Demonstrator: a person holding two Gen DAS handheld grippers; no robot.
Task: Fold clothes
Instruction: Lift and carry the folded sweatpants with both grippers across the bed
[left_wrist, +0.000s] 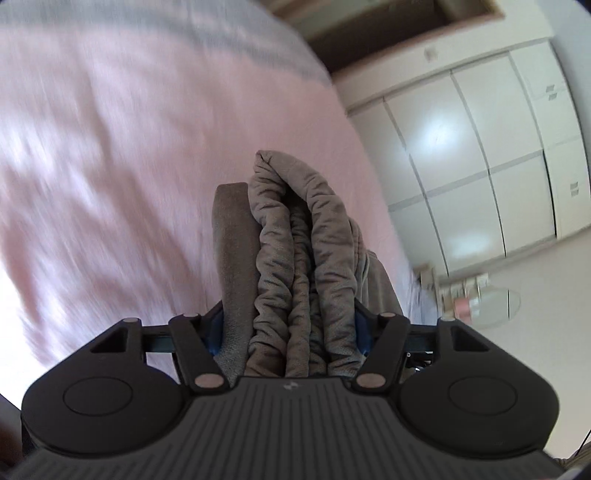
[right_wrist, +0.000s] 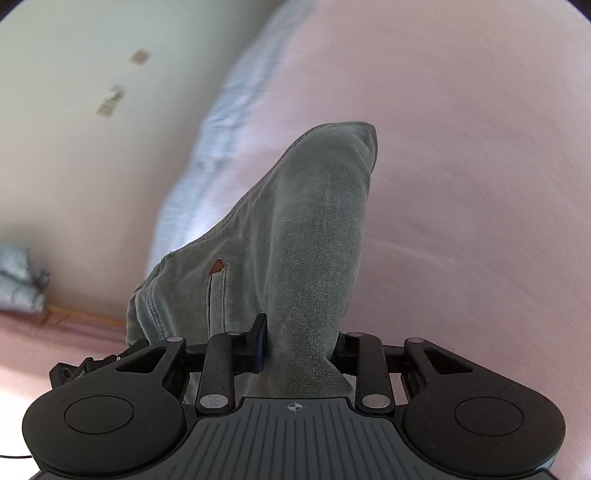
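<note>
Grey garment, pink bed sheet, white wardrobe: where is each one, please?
Grey garment (left_wrist: 295, 258), left wrist view: bunched folds.
Pink bed sheet (left_wrist: 129, 166), left wrist view: bare area.
White wardrobe (left_wrist: 461, 147), left wrist view: door panel.

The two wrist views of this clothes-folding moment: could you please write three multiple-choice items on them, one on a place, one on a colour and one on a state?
1. What lies beneath the garment?
A. pink bed sheet
B. wooden table
C. tiled floor

2. What colour is the garment?
A. red
B. grey
C. yellow

3. What is the left gripper doing?
A. hanging open and empty
B. clamping bunched cloth
C. holding a hanger

Key: 1 A, the pink bed sheet fills the background; 2 B, the garment is grey; 3 B, gathered folds fill the left gripper.
</note>
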